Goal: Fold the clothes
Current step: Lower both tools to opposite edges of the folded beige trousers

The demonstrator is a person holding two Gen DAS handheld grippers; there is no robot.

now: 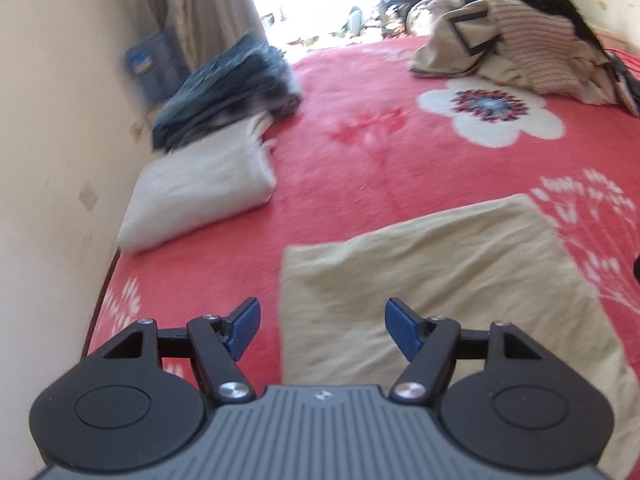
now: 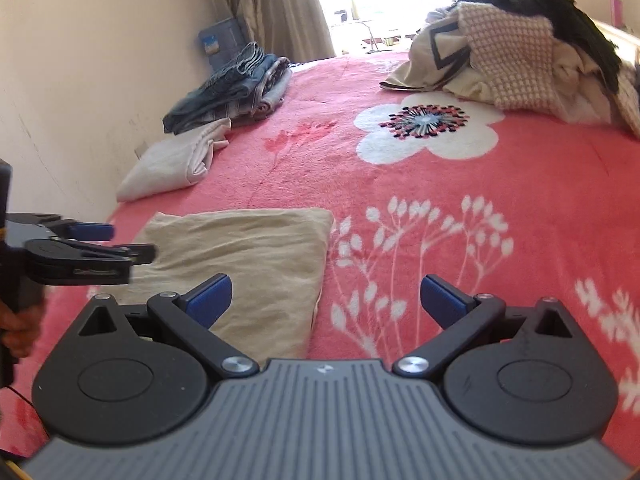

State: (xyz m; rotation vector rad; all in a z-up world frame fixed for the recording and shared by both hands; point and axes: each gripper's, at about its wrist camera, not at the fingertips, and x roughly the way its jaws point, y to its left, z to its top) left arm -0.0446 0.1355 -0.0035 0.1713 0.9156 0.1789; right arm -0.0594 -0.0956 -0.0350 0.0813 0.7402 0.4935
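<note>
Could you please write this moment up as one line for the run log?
left gripper: open, empty | right gripper: open, empty | folded beige cloth: flat on pink floral blanket | unfolded clothes heap: far right

Folded cloth point(image 2: 240, 264) near bed's point(image 2: 400, 208) front edge, folded towel point(image 2: 172, 164) at left edge by the wall point(image 2: 80, 80), jeans stack point(image 2: 228, 92) behind it, unfolded clothes pile point(image 2: 520, 60) at far right corner

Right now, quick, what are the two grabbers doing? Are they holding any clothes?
Left gripper: jaws open, holding nothing, above the beige cloth.
Right gripper: jaws open, holding nothing.
</note>
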